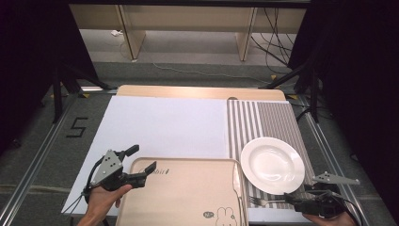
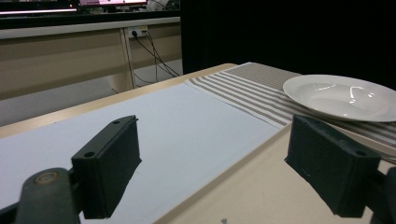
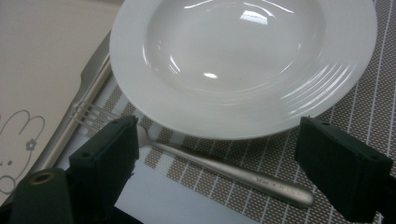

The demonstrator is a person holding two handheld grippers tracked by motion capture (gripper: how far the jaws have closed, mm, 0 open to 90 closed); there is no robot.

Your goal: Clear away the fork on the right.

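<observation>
Two open grippers at the near edge of the table: ours on the left hovers at a tray corner, ours on the right sits over a fork.

At the left we see the left gripper (image 1: 139,164) in a hand (image 1: 104,200), jaws wide apart and holding nothing, one jaw over the white sheet (image 1: 160,125), the other over the far left corner of the tray (image 1: 188,188). The tray's near edge is cut off by the frame, and its rabbit print (image 1: 227,219) shows only in part. A knife (image 1: 236,181) lies on the tray's right rim, hard to make out. Next comes the plate (image 1: 272,165) on the striped mat (image 1: 263,120), its near rim above the fork (image 3: 219,170). The fork's tines (image 3: 88,114) reach toward the tray; its neck is hidden behind one jaw. The right gripper (image 3: 219,163) stands open astride the handle, gripping nothing.
</observation>
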